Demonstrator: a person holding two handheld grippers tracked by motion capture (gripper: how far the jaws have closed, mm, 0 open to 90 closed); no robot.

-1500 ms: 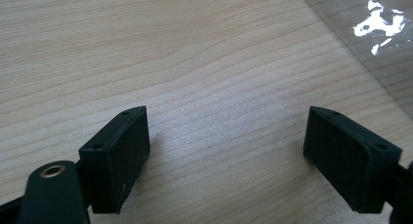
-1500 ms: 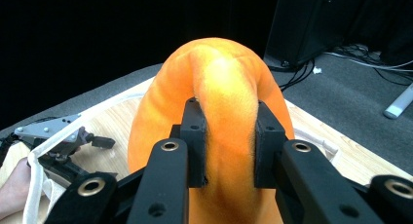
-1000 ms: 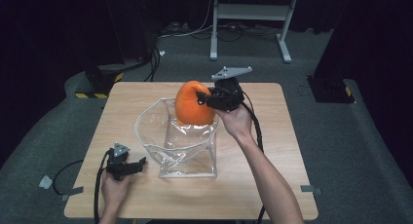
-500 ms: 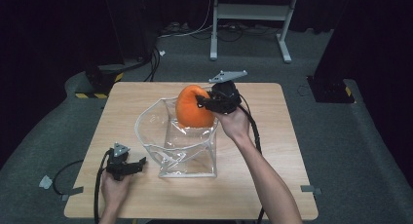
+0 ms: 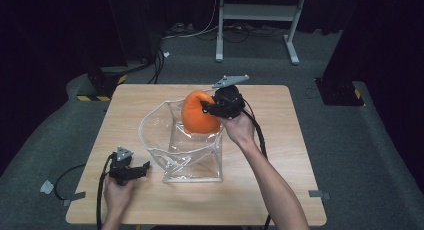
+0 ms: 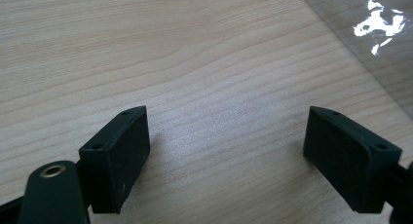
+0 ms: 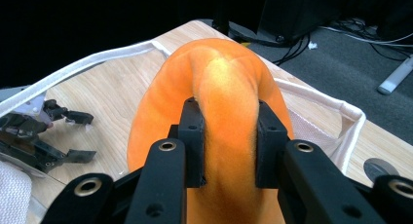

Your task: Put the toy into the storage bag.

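Note:
My right gripper is shut on a soft orange cushion-like thing, pinching a fold of it between both pads. The orange thing hangs in the open mouth of a clear plastic bag with a white rim that lies mid-table. My left gripper rests on the wooden table at the bag's near left corner, open, with bare wood between its pads. In the right gripper view, the left gripper shows through the bag.
The bag's clear edge lies just right of the left gripper. A cable trails along the right forearm. Beyond the table stand a white metal frame, floor cables and a striped black box.
The right gripper with the orange thing has shifted slightly left and down into the bag's mouth. The left gripper has stayed put.

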